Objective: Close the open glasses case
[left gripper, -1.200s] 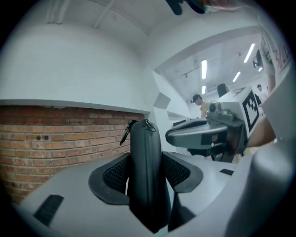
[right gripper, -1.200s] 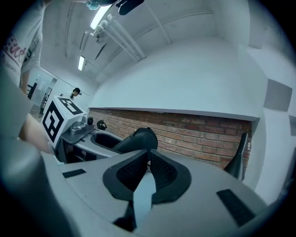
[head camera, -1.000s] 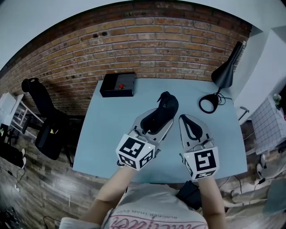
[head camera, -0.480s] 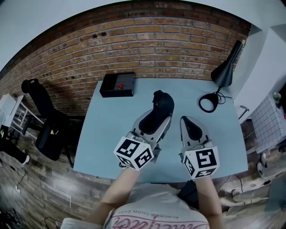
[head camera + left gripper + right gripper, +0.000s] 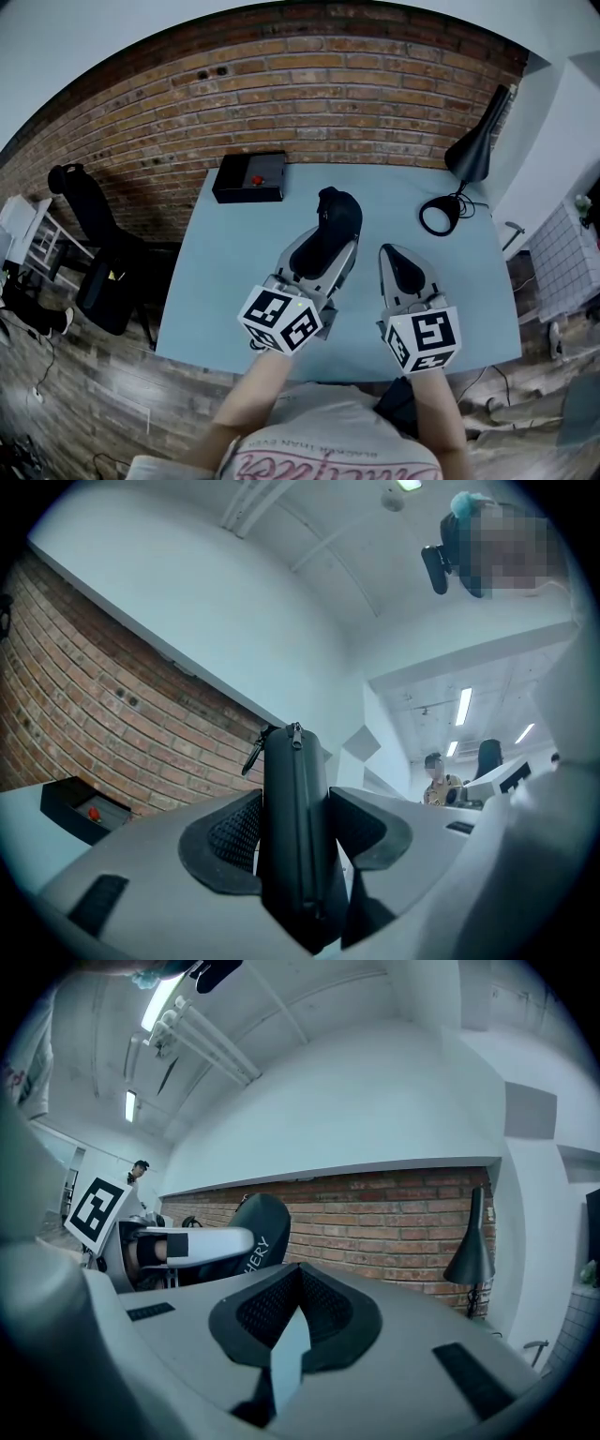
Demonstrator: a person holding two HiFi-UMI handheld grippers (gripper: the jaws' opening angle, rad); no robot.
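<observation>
The black zip glasses case point(image 5: 339, 214) is held above the pale blue table point(image 5: 234, 272), its far end sticking out past my left gripper point(image 5: 322, 251). In the left gripper view the case point(image 5: 295, 799) stands on edge between the dark pads point(image 5: 230, 841), its two halves together and the zip pull point(image 5: 295, 734) at the top. My left gripper point(image 5: 298, 850) is shut on it. My right gripper point(image 5: 400, 264) hovers just right of it, shut with nothing between its pads point(image 5: 319, 1312). From the right gripper view the case point(image 5: 261, 1227) shows at left.
A black box with a red button point(image 5: 248, 178) sits at the table's back left. A black desk lamp point(image 5: 469, 150) and its coiled cord point(image 5: 438, 217) stand at the back right. A brick wall point(image 5: 309, 103) runs behind; a black chair point(image 5: 98, 248) is on the floor at left.
The case and my left gripper have rolled a little, and the case's far end has shifted slightly left. My right gripper has hardly moved.
</observation>
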